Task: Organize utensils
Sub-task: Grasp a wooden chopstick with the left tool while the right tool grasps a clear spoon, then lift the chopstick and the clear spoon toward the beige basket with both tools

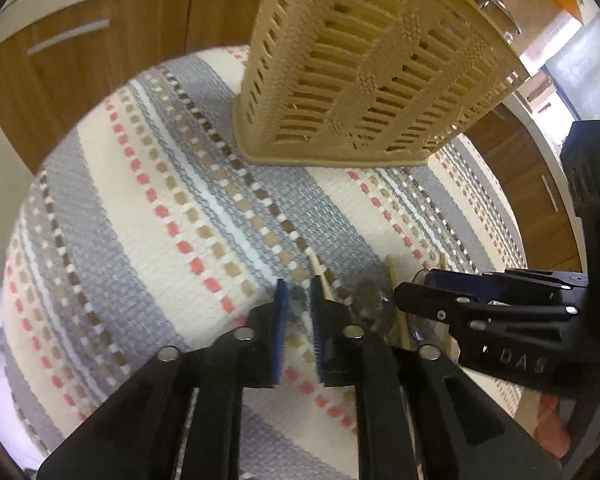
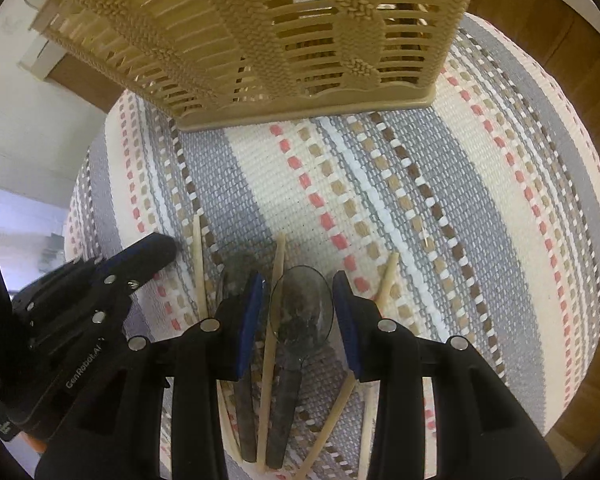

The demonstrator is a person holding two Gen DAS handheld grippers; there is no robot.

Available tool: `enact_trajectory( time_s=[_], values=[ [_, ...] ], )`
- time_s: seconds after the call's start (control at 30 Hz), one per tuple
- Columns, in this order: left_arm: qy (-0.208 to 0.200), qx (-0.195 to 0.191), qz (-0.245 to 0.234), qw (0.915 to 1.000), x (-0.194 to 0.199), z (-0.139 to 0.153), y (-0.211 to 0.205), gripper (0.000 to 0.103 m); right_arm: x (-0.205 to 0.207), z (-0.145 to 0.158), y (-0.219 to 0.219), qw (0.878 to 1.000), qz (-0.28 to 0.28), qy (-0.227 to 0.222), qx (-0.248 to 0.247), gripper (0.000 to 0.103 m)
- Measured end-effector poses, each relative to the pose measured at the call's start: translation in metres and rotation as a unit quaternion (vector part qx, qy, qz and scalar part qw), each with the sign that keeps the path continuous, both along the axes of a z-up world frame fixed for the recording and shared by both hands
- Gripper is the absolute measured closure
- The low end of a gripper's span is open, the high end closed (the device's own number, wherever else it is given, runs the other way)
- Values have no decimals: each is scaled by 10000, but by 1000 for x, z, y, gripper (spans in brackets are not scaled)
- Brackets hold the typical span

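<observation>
A: Where are the utensils, and what are my two sets of jaws doing?

B: In my right-wrist view the clear, smoky plastic spoon lies at the lower middle of the frame, bowl up-frame, dark handle running down-frame. My right gripper stands partly open astride that bowl, a gap showing on both sides, so it holds nothing. Thin pale wooden chopsticks lie scattered beside and under the spoon. My left gripper has its jaws nearly together, just a narrow slit between the blue pads; a chopstick tip sits by the right pad, but I cannot tell whether it is pinched.

A: How will they handle?

B: I judge the spoon light, stiff and slick, and the rounded bowl could squirt out of flat pads; the flatter handle looks a surer hold. The chopsticks look light and rigid but thin, likely to roll or pivot; take one near mid-length.

A: And the surroundings?

B: A woven striped cloth of cream, grey, coral and brown covers the table, soft and grippy. The tan slotted plastic utensil basket stands upright at the top of the frame. Wooden cabinets fill the upper left of the left-wrist view.
</observation>
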State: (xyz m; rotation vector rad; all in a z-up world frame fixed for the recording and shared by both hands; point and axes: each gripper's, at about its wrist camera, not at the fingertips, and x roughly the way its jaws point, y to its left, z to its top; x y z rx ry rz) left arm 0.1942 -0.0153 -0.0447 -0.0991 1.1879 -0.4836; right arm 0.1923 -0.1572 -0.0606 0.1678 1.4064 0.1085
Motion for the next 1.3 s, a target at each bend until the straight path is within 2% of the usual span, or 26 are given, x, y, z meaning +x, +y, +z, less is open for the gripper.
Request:
enact_trajectory(
  time_s=[0.03, 0.2, 0.3, 0.4, 0.47, 0.5, 0.53, 0.57, 0.67, 0.73, 0.97, 1.13, 1.3],
  values=[
    [-12, 36, 16, 10000, 1, 0, -2, 91, 0, -1, 0, 10000, 42, 14, -18, 75],
    [44, 39, 166, 9998, 8, -1, -8, 90, -2, 3, -13, 9999, 41, -113, -54, 75],
    [-47, 285, 155, 9995, 7, -2, -26, 89, -4, 4, -24, 9998, -14, -146, 166, 75],
    [-144, 483, 202, 9985, 4, 0, -38, 82, -4, 6, -30, 9994, -27, -252, 238, 75],
    [-280, 742, 208, 9966, 2, 0, -49, 82, -7, 7, -32, 9992, -17, -273, 285, 75],
    [-365, 904, 221, 9950, 1, -1, -54, 87, -8, 8, -32, 9992, 10, -292, 273, 75],
    [-459, 1100, 256, 9925, 0, -2, -58, 99, -11, 9, -33, 9992, 41, -320, 255, 75],
    [-484, 1151, 264, 9918, -1, -4, -64, 100, -12, 11, -33, 9990, 77, -368, 227, 75],
    [-516, 1030, 291, 9929, -1, -5, -69, 101, -21, 19, -34, 9984, 187, -501, 173, 75],
    [-542, 758, 242, 9954, -3, -1, -62, 102, -26, 27, -37, 9974, 307, -621, 187, 75],
    [-1239, 108, 138, 9921, -33, 47, -24, 102, -50, 65, -50, 9901, 522, -1264, 301, 75],
    [-1991, -261, 194, 9794, -60, 87, -8, 102, -69, 95, -57, 9793, 601, -1892, 392, 75],
    [-2915, -763, 291, 9531, -87, 131, -1, 102, -80, 129, -54, 9628, 582, -2617, 333, 75]
  ],
)
